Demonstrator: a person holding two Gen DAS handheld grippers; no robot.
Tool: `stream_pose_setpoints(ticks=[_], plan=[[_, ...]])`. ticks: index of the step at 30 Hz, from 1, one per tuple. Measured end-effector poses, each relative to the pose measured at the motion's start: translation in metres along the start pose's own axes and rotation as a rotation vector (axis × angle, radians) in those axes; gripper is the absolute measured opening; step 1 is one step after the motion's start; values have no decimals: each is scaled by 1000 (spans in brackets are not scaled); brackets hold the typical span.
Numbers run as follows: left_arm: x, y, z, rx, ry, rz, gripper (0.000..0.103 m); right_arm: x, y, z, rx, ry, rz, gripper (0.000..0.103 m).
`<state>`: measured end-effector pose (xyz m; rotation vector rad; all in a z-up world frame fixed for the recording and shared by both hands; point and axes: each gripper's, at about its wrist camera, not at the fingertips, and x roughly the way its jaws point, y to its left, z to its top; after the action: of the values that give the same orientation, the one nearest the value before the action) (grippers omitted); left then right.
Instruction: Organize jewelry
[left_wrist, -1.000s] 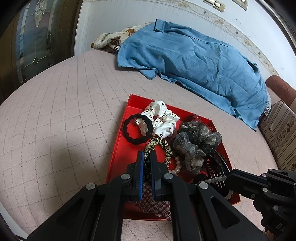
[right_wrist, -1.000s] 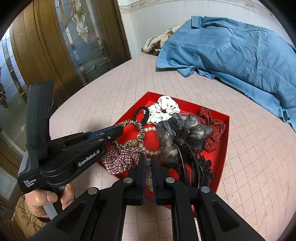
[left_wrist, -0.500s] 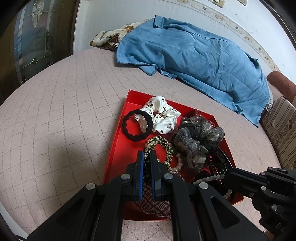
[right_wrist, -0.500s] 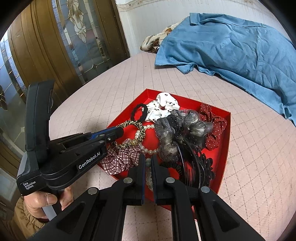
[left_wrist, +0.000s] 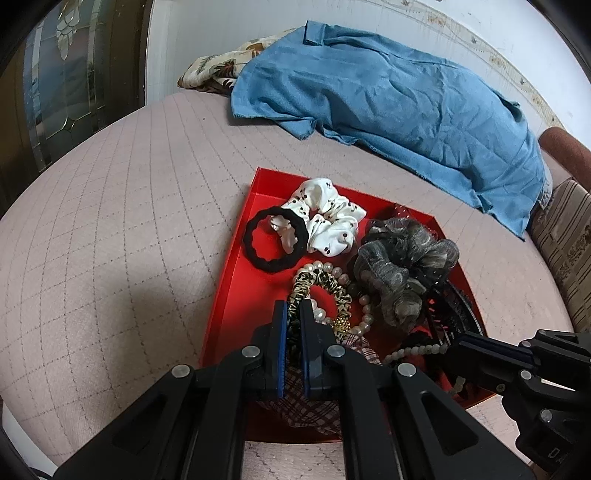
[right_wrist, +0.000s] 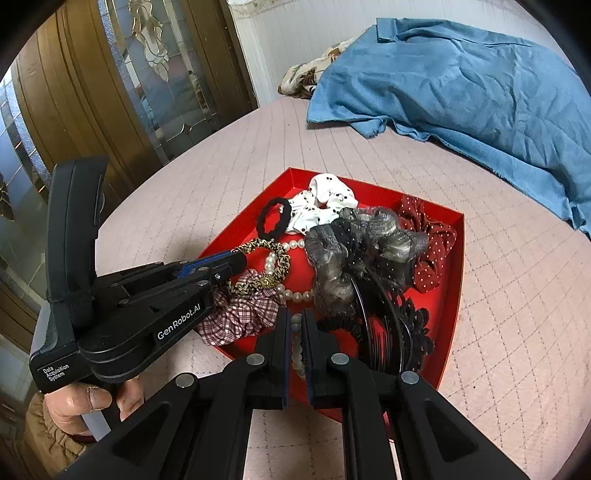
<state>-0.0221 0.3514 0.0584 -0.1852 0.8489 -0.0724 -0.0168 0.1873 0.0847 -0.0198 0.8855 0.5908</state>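
Pink quilted bedding (left_wrist: 110, 229) is spread under a red tray (left_wrist: 236, 266) at the frame's middle. Low in the tray, a leopard scrunchie (left_wrist: 325, 284) is pinched by the left gripper (left_wrist: 290, 314), and a pearl necklace (right_wrist: 295, 332) is clamped by the right gripper (right_wrist: 295, 325). A blue cloth (left_wrist: 388, 99) is seen at upper right.

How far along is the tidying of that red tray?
Barely started: everything still lies jumbled in the red tray. In hand: left gripper pinches the leopard scrunchie; right gripper pinches the pearl necklace. The other scrunchies and hairbands remain unsorted.
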Motion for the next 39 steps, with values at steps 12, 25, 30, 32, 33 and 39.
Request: stream_pose_setpoints(ticks=[12, 25, 30, 32, 33, 39], plan=[[9, -2, -3, 21, 34, 33, 6, 6, -8, -5, 18, 19, 2, 8], [15, -6, -4, 48, 52, 58, 6, 20, -19, -12, 45, 55, -8, 8], [15, -6, -4, 47, 51, 57, 6, 21, -20, -13, 43, 59, -14, 8], [15, -5, -4, 47, 51, 57, 6, 21, -20, -14, 40, 58, -17, 8], [15, -5, -4, 46, 50, 57, 6, 22, -20, -14, 39, 57, -19, 8], [13, -6, -3, 39, 40, 52, 10, 20, -20, -14, 44, 53, -16, 9]])
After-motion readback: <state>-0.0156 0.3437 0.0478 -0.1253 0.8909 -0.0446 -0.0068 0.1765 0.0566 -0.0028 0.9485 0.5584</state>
